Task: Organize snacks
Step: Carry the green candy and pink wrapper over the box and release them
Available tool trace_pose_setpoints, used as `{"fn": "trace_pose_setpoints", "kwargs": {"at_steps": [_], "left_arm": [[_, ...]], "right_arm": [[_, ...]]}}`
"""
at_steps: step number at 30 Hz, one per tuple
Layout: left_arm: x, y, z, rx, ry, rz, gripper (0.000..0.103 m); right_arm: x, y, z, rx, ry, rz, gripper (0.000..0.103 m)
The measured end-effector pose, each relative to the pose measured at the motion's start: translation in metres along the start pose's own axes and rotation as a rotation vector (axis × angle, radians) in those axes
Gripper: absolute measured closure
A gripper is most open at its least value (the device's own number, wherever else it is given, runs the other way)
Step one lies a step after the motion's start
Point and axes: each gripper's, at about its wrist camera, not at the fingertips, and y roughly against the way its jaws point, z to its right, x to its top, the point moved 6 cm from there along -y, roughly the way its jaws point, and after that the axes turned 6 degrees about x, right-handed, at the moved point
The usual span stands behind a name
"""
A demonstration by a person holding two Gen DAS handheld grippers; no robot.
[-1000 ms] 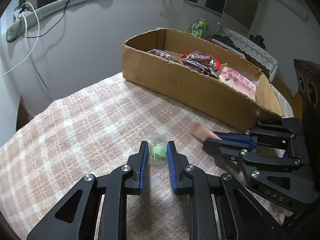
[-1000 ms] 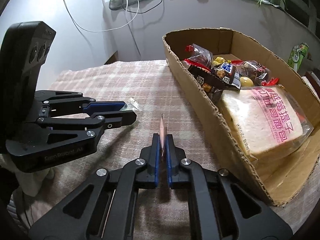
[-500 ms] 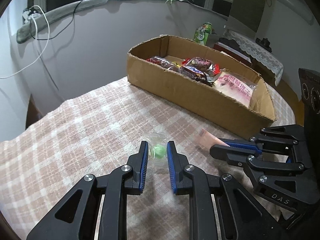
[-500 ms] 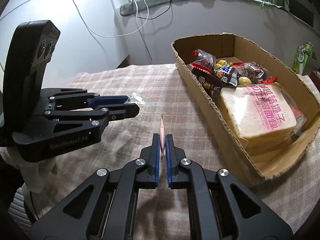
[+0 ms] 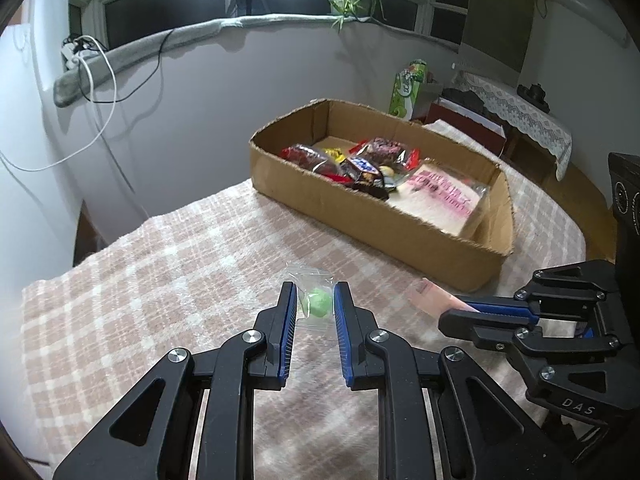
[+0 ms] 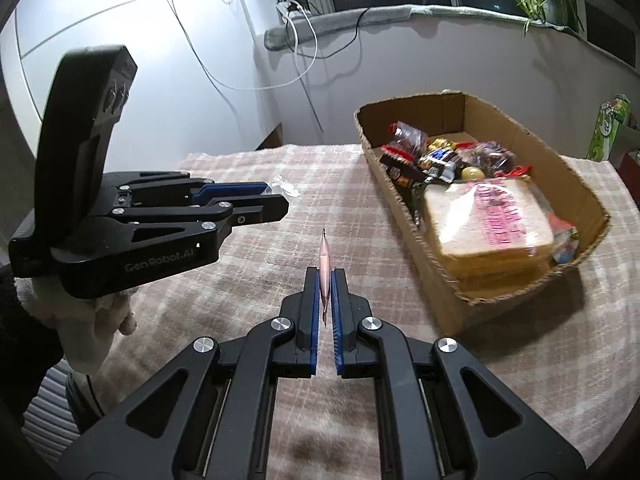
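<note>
My left gripper (image 5: pixel 315 294) is shut on a clear packet with a green candy (image 5: pixel 317 303) and holds it above the checked tablecloth (image 5: pixel 168 280). My right gripper (image 6: pixel 325 276) is shut on a thin pink packet (image 6: pixel 324 256), seen edge-on; the packet also shows in the left wrist view (image 5: pixel 434 297). A cardboard box (image 5: pixel 372 220) lies ahead at the right, holding several wrapped snacks (image 5: pixel 360 164) and a bag of sliced bread (image 6: pixel 488 224). Both grippers are raised, short of the box. The left gripper (image 6: pixel 276 200) shows in the right wrist view with the clear wrapper (image 6: pixel 285 186) at its tip.
A green carton (image 5: pixel 408 88) stands beyond the box. A white wall with hanging cables (image 5: pixel 100 92) curves behind the table. A lace-covered side table (image 5: pixel 516 116) is at the far right. The table's left edge (image 5: pixel 52 276) drops off near the wall.
Both grippers have risen and drawn back from the box, each keeping its packet. The box now looks farther and is seen from higher up.
</note>
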Motion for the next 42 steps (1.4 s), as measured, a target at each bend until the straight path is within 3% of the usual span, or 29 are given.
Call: {"fn": "trace_pose_setpoints", "kwargs": {"at_steps": [17, 32, 42], "left_arm": [[0.037, 0.007, 0.042, -0.007, 0.035, 0.054, 0.086], [0.071, -0.018, 0.078, -0.02, 0.042, 0.072, 0.086], [0.079, -0.029, 0.093, -0.02, 0.033, 0.063, 0.085]], "right_arm": [[0.027, 0.063, 0.062, -0.043, 0.004, 0.078, 0.097], [0.049, 0.062, 0.123, -0.072, -0.017, 0.079, 0.097], [0.053, 0.056, 0.133, -0.081, -0.02, 0.075, 0.097]]}}
